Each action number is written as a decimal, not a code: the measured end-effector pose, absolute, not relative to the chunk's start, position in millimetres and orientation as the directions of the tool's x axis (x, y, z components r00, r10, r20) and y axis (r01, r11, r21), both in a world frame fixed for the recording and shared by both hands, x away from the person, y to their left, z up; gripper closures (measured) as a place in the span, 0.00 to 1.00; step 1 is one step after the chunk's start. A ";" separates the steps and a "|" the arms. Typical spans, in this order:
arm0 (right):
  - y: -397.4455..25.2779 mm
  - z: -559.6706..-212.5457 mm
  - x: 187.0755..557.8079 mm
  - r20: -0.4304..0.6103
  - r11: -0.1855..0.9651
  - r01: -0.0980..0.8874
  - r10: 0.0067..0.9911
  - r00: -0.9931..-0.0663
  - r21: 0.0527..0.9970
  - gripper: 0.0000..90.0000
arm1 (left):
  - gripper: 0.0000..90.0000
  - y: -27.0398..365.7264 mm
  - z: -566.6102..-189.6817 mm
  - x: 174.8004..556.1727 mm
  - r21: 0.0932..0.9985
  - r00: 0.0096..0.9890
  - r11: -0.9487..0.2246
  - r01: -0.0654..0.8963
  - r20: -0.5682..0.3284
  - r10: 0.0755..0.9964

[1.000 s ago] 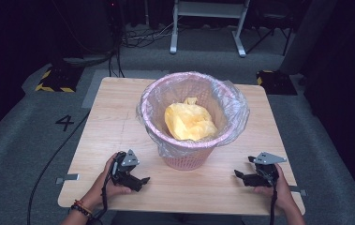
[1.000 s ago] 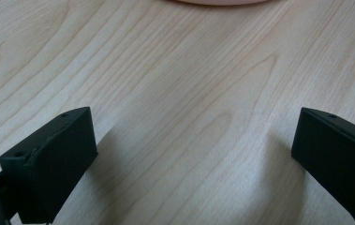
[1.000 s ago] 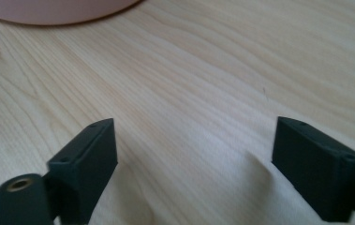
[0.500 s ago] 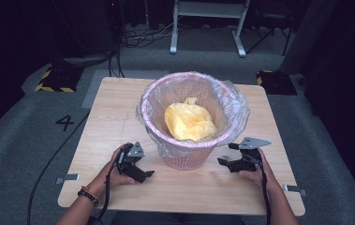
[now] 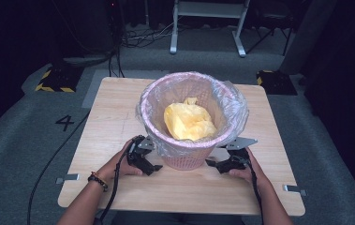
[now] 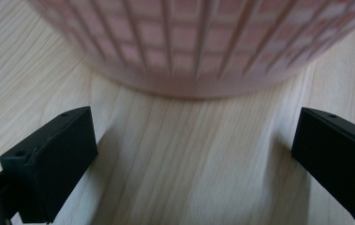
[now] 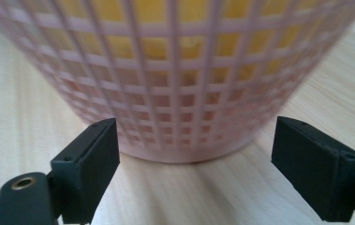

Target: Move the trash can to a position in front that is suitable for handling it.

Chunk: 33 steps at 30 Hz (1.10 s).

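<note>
1. i see a pink mesh basket [image 5: 184,159] standing upright near the middle of the wooden table [image 5: 114,117], a little toward my edge.
2. a clear liner [image 5: 233,110] is folded over the basket rim and hangs loose at 3 o'clock.
3. a crumpled yellow bag [image 5: 189,122] lies inside the basket, on the liner.
4. my left gripper [image 5: 152,165] sits at about 8 o'clock of the basket, low on the table, pointing at the basket's foot.
5. in the left gripper view its jaws stand wide apart, with bare table between them and the basket's base [image 6: 184,56] just ahead; nothing is held.
6. my left hand [image 5: 119,164] wraps the gripper body, a beaded band [image 5: 98,180] on the wrist, a cable [image 5: 114,187] trailing back toward 6 o'clock.
7. my right gripper [image 5: 211,164] sits at about 4 o'clock of the basket, also low and aimed at its foot.
8. in the right gripper view its jaws are wide too, one on each side of the basket's lower wall [image 7: 184,93]; whether they touch it i cannot tell.
9. yellow shows through the mesh in that view.
10. my right hand [image 5: 245,168] holds the gripper from behind, a grey plate [image 5: 240,142] on top.
11. beyond the table, at 12 o'clock, a white frame [image 5: 208,23] stands on the grey floor [image 5: 25,131], and a "4" [image 5: 65,123] is marked at 9 o'clock.
</note>
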State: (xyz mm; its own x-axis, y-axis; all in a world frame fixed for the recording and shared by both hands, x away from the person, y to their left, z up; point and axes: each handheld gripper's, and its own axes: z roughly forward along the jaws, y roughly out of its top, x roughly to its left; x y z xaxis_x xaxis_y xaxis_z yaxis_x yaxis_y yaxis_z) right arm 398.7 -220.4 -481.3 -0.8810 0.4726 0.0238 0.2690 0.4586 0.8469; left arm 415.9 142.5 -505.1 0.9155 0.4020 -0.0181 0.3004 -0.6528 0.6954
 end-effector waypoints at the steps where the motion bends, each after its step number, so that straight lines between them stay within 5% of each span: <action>1: -219.1 -482.4 398.1 0.018 0.465 0.269 0.476 -0.879 0.843 0.17 | 0.00 140.8 -504.2 418.2 0.684 0.918 -0.668 0.294 -0.007 0.396; 19: -212.3 -488.9 384.1 -0.003 0.454 0.267 0.511 -0.859 0.850 0.13 | 0.08 125.8 -503.5 414.1 0.703 0.924 -0.656 0.274 -0.004 0.382; 29: -220.9 -490.3 342.8 -0.011 0.441 0.276 0.546 -0.837 0.854 0.13 | 0.08 118.1 -502.1 394.4 0.685 0.953 -0.695 0.219 0.002 0.302; 33: -228.8 -490.3 324.1 0.019 0.407 0.307 0.576 -0.817 0.860 0.19 | 0.09 119.4 -503.2 382.7 0.697 0.942 -0.675 0.242 -0.003 0.335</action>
State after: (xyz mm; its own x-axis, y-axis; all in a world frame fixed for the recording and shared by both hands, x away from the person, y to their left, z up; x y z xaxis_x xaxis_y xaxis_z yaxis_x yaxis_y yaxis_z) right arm 324.1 -228.8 -490.3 -0.8169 0.5764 0.0193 0.3075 0.4069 0.8602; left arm 382.7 119.4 -503.2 0.9422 0.3351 -0.0028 0.2423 -0.6754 0.6965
